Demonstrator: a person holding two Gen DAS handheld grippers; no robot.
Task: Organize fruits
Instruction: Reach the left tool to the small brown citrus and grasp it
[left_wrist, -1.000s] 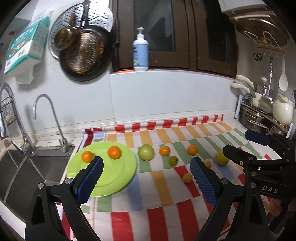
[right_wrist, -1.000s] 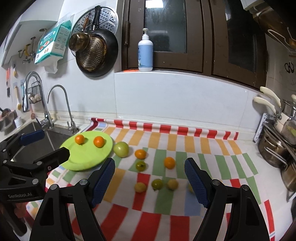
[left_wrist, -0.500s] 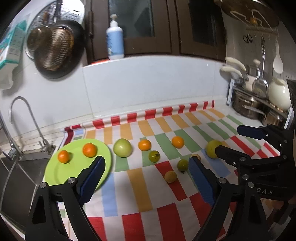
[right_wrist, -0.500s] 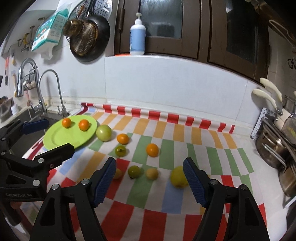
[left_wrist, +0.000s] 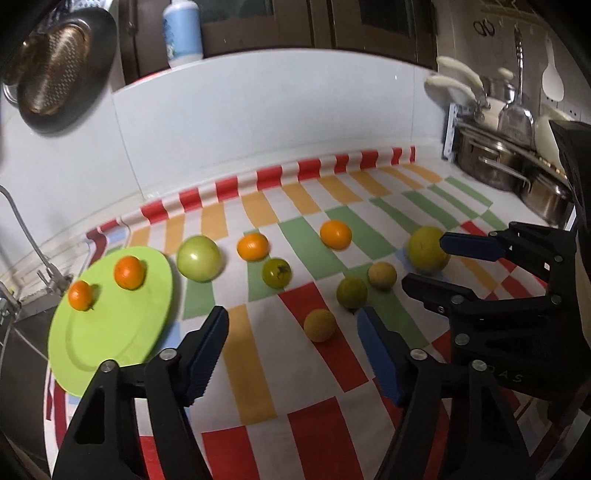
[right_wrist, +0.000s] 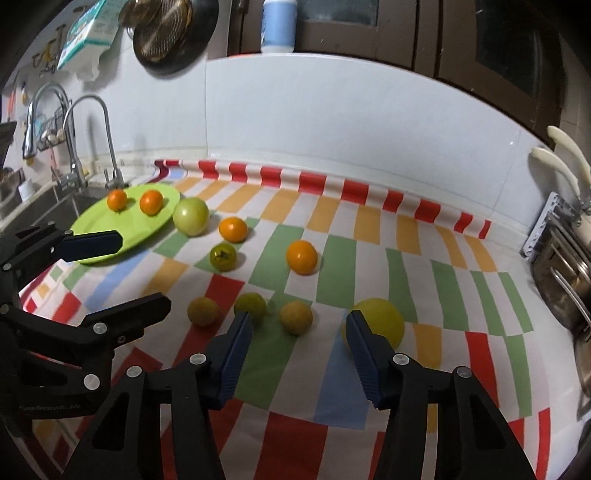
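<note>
Fruit lies scattered on the striped cloth, and both grippers hover over it with jaws apart and empty.

Two small oranges (left_wrist: 128, 272) (left_wrist: 80, 295) sit on the round lime-green plate (left_wrist: 110, 332) at the sink end of the bench. Just beside its rim rests a large pale green tomato (left_wrist: 199, 258). Farther along the red, orange and green checked cloth (left_wrist: 258, 369) lie two more oranges (left_wrist: 252, 246) (left_wrist: 335, 234) and a dark green tomato (left_wrist: 276, 272). Nearer the front there is a row of three small yellowish-green fruits (right_wrist: 202, 311) (right_wrist: 250, 305) (right_wrist: 296, 316) and a big round yellow fruit (right_wrist: 376, 326). The left gripper (left_wrist: 291, 354) hangs over the cloth near the plate. The right gripper (right_wrist: 299, 354) hovers low before the small fruits, its right blue pad in front of the yellow fruit. Steel pots (left_wrist: 491, 162) stand at the far right.
</note>
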